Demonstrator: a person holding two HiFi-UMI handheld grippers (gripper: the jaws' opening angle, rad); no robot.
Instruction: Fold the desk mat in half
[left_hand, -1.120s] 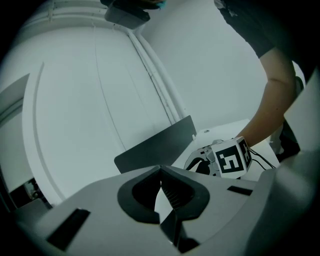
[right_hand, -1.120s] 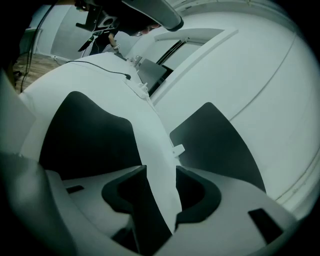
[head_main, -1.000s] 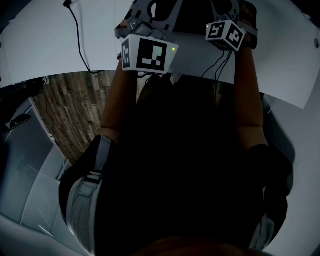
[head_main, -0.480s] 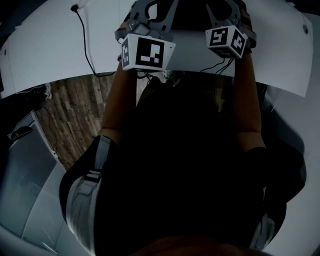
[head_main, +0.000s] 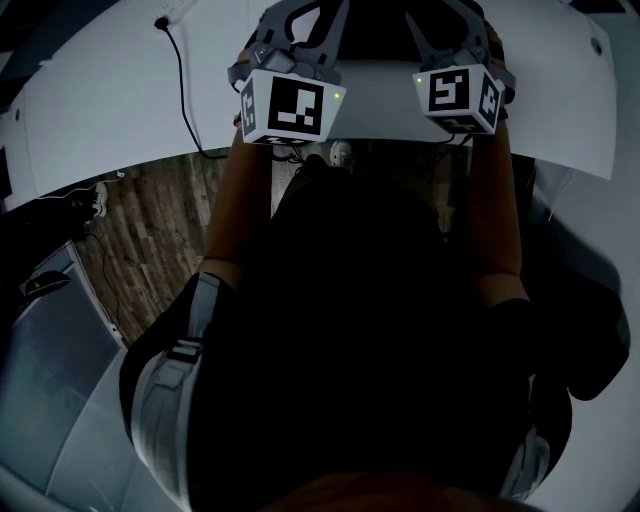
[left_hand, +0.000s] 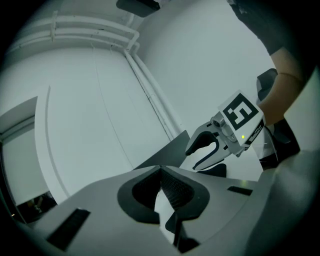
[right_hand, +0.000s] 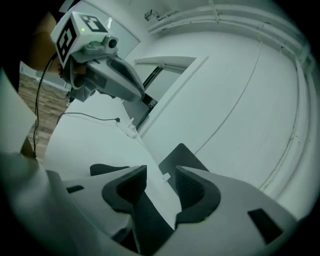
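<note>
Desk mat (right_hand: 184, 156): dark, flat on white table (right_hand: 85, 142), far side, ungripped. Right gripper (right_hand: 161, 174): jaws apart, empty. Left gripper (left_hand: 160, 169): tips together, empty. Step, judged: approach. Next: open left gripper, seat both on mat's near edge.

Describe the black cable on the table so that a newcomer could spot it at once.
Take the white table that curves across the top of the head view. Left of the left gripper, a black cable runs from the far edge to the near edge. It is the only long thin dark line on that white top.
</note>
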